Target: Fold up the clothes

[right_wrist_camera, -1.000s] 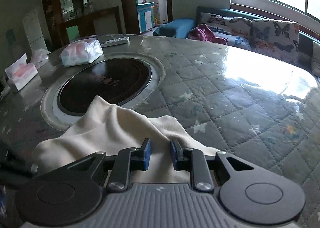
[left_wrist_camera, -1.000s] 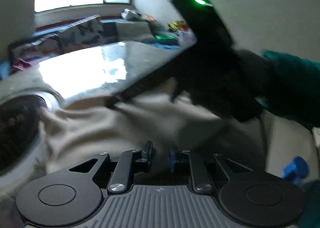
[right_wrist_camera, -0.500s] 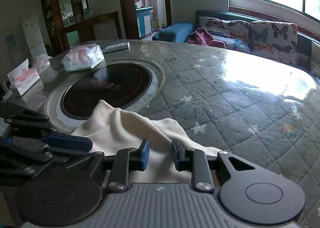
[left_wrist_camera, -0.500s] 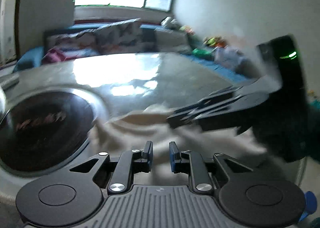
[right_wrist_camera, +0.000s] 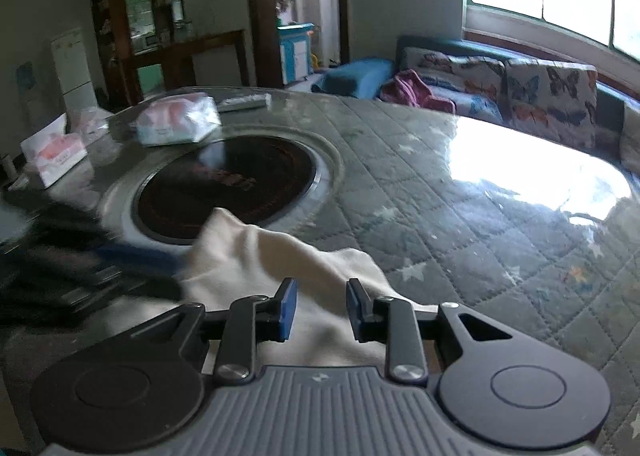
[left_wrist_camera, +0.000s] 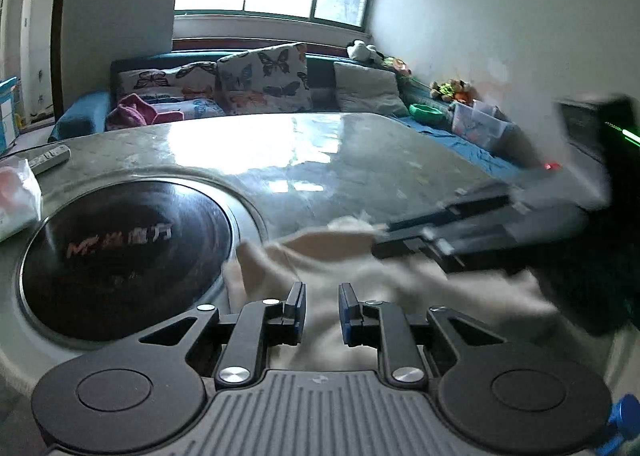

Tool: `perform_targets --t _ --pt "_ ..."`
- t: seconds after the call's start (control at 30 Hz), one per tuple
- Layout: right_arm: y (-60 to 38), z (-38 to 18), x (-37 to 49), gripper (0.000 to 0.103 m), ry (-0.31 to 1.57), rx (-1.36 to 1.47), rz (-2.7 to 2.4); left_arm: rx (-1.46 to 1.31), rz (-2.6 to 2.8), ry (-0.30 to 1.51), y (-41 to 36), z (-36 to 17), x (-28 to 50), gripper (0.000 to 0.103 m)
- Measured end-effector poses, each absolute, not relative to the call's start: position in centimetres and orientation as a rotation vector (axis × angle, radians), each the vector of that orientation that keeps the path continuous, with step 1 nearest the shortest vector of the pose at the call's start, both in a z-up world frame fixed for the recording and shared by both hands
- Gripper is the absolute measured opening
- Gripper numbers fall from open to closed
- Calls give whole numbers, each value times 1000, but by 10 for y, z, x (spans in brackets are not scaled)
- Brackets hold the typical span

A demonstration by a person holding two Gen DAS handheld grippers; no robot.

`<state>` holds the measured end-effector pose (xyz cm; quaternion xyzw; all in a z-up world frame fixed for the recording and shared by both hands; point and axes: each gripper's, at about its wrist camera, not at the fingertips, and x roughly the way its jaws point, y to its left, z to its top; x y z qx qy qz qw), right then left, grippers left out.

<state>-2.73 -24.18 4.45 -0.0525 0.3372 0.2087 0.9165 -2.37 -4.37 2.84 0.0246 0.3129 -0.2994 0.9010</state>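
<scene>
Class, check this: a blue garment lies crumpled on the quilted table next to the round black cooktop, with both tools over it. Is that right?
Not quite. The garment is cream, not blue, as the right wrist view shows. The rest holds: it lies crumpled on the quilted table next to the round black cooktop, with both tools over it.

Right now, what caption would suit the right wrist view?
Open right hand-held gripper poised over a cream cloth beside the table's round black cooktop.
</scene>
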Motion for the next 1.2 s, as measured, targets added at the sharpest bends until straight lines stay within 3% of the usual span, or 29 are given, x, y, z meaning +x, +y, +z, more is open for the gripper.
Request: perform_targets --t 0.63,0.8,1.2 --pt "-177 40 -108 30 693 -225 739 37 -542 676 -36 17 -4 19" --pt "-212 54 -122 31 670 -132 645 37 -530 648 -36 27 -13 28" --pt "-302 38 -140 32 750 9 314 97 -663 633 -69 28 -38 28"
